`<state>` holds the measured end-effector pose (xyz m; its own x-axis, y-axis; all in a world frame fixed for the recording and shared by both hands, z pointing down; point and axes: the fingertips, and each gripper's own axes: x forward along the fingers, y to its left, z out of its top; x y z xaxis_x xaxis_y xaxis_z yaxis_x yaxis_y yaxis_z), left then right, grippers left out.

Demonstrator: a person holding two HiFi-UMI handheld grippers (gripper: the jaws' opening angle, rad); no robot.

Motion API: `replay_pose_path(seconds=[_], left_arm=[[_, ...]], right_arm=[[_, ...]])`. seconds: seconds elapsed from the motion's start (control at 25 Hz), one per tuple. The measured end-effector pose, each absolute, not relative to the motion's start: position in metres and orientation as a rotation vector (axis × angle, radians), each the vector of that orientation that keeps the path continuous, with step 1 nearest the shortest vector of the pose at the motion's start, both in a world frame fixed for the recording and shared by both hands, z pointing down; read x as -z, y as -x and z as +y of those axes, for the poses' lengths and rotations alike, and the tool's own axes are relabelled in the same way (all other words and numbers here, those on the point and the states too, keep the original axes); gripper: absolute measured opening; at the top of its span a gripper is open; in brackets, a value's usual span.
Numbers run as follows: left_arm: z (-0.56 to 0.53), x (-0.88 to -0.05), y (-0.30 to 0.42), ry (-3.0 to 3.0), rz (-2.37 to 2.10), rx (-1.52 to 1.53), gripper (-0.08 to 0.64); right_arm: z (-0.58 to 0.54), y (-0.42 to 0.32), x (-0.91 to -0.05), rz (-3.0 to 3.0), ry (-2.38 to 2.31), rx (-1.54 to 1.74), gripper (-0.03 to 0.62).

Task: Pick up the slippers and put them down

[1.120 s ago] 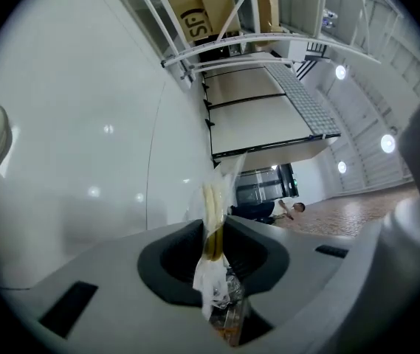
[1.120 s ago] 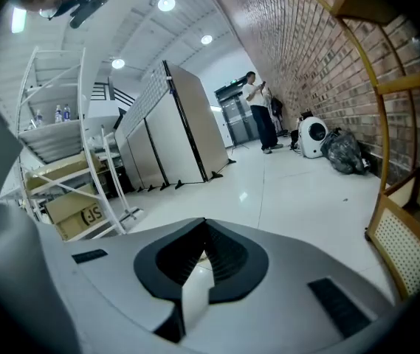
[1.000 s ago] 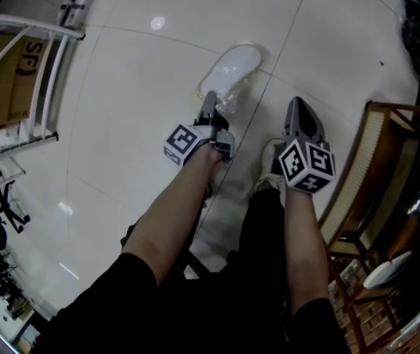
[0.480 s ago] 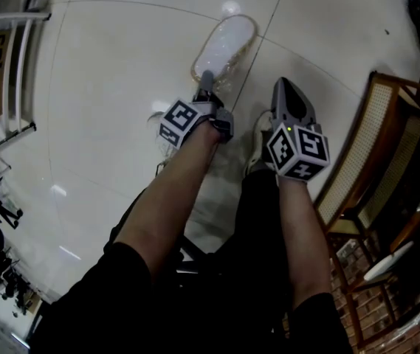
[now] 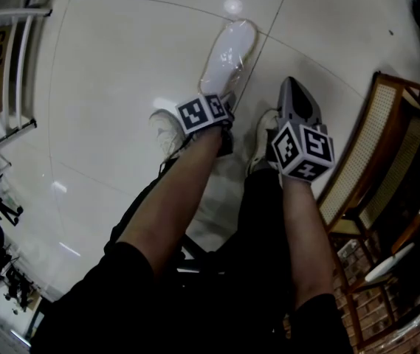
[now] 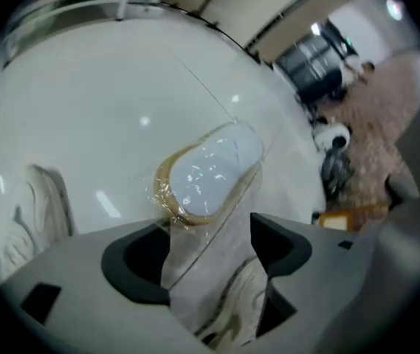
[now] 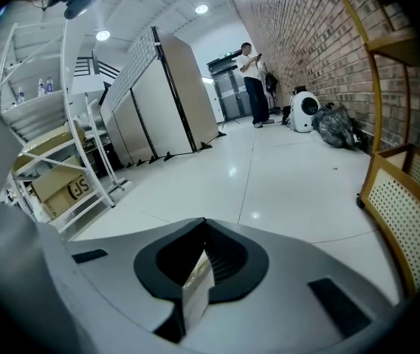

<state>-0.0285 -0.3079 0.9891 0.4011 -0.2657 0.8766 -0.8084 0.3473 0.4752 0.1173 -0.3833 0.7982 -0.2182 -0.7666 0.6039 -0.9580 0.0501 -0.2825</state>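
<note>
A pale slipper wrapped in clear plastic lies on the white floor ahead of my feet. In the left gripper view the slipper lies just past the jaws, and the loose tail of its wrap runs back between them. My left gripper has just been opening and now stands open around that tail. Seen from the head, the left gripper points steeply down at the slipper's near end. My right gripper hangs to the right with its jaws together. A thin pale slip stands in the hollow of the right gripper.
My white sneakers stand on the floor under the grippers. A wooden chair with a woven back is close at the right. A white rack with a cardboard box stands at the left. Far off, a person and dark bags.
The left gripper sank and rolled, its cube shifting right. Its jaws opened from their grip on the wrap's tail, and the slipper now rests on the floor. The right gripper dropped slightly.
</note>
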Motion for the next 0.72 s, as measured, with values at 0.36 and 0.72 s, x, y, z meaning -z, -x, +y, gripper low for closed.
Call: replay_pose_path(seconds=[0.36, 0.72], left_arm=[[-0.295, -0.969, 0.017, -1.392, -1.029, -0.762, 0.336], [-0.389, -0.83, 0.055, -1.806, -1.281, -0.719, 0.314]], right_arm=[[-0.384, -0.121, -0.811, -1.951, -1.764, -0.924, 0.008], [-0.386, -0.138, -0.749, -1.912, -1.848, -0.89, 0.008]])
